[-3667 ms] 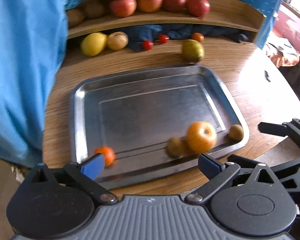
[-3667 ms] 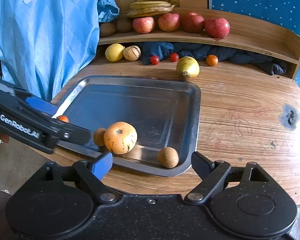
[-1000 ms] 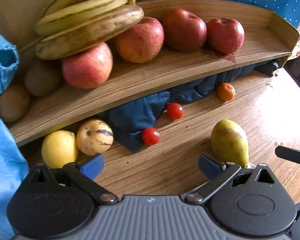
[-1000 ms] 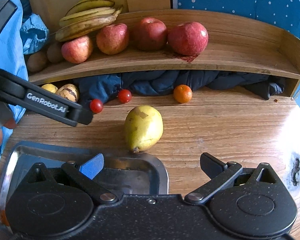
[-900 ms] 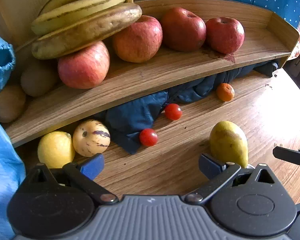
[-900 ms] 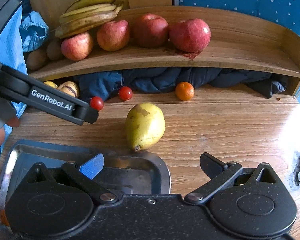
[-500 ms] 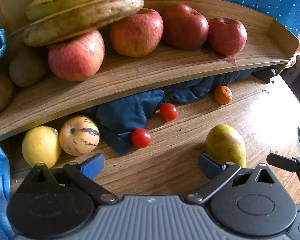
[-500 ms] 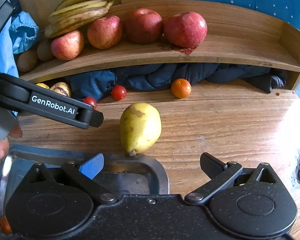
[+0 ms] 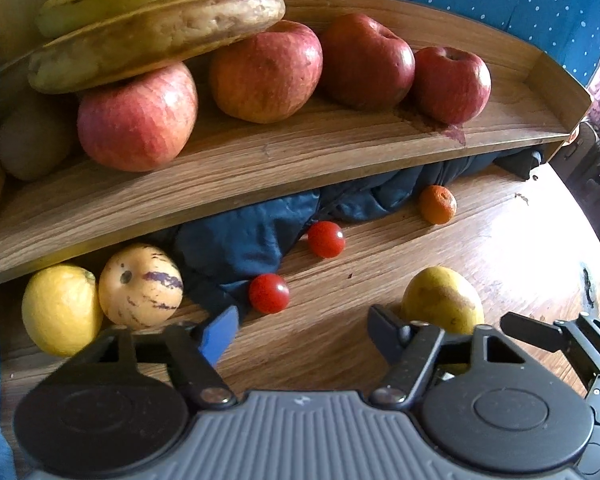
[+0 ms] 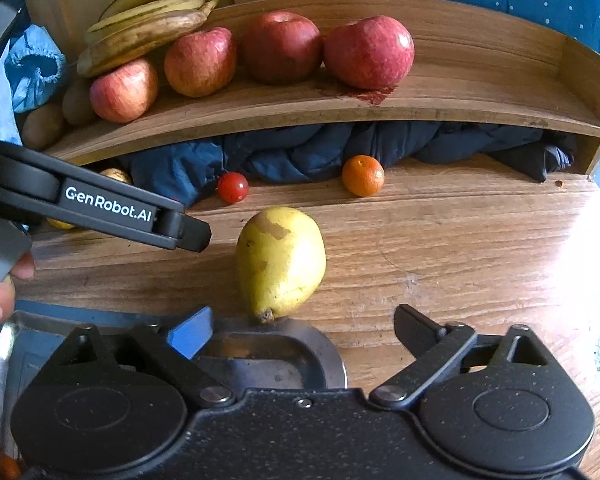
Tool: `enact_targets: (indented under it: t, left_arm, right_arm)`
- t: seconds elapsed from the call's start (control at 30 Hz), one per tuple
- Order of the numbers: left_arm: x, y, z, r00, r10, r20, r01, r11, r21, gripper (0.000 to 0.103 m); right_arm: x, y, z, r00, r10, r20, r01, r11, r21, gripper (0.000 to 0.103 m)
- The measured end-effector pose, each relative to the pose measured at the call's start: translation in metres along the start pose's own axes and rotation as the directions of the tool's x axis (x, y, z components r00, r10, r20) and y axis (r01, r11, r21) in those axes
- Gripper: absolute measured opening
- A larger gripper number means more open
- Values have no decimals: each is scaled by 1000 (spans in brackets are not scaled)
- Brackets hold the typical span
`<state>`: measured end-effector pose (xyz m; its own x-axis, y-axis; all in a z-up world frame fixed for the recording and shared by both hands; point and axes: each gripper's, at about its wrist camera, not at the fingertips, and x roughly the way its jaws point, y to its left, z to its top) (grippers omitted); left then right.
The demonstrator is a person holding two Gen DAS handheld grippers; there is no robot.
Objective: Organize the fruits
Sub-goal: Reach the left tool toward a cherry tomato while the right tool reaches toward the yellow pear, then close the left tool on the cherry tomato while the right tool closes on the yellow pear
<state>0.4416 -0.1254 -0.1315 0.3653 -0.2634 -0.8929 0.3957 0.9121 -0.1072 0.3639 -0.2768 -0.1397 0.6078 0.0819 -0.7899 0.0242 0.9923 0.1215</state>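
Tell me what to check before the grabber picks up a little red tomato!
1. Left gripper open: ok, jaws wide apart.
2. Left gripper empty: ok.
3. Near tomato lined up: ok, just ahead between the jaws.
4. Tomato free to grab: cannot tell, it sits right at the cloth edge.
5. Right gripper out of the way: ok, it faces the pear.
6. Tray has room: cannot tell, mostly hidden.

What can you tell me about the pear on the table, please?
The pear is yellow-green with brown russet patches and a smooth, slightly glossy skin. It lies on its side on the wooden table, broad end toward the shelf, narrow stem end pointing at the metal tray and seemingly touching its rim. Neither gripper touches it; it lies ahead of the right gripper, whose jaws are open.
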Motion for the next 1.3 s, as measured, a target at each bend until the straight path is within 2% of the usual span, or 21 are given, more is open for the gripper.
enact_targets:
  t: [0.13,0.3,0.53,0.63,0.77,0.93,1.17,1.3]
  left_arm:
    - [3,0,3,1000,-12,3,12,1000,-5,61]
    - [5,4,6,1000,-4,6,4,1000,-13,58]
    - [7,11,9,1000,3,2,-3,1000,-29,44]
    - [9,12,10,1000,4,1,-4,999,-32,42]
    - [11,13,13,1000,3,3,-3,1000,-30,41]
    - [15,13,16,1000,2,-1,-2,1000,-29,33]
    - [16,12,17,1000,6,0,-6,1000,-21,33]
    - [17,12,18,1000,14,2,-14,1000,-16,25]
  right_arm:
    - [3,1,3,1000,-4,8,4,1000,-6,84]
    - [7,5,7,1000,1,10,-1,1000,-12,79]
    - [12,10,10,1000,2,9,-2,1000,-19,68]
    - [14,12,11,1000,6,10,-6,1000,-25,64]
    - [16,15,13,1000,4,9,-4,1000,-30,63]
    - [20,15,15,1000,2,7,-2,999,-32,63]
    - [23,16,17,1000,15,11,-15,999,-36,58]
    - [25,16,17,1000,20,12,-19,999,-43,55]
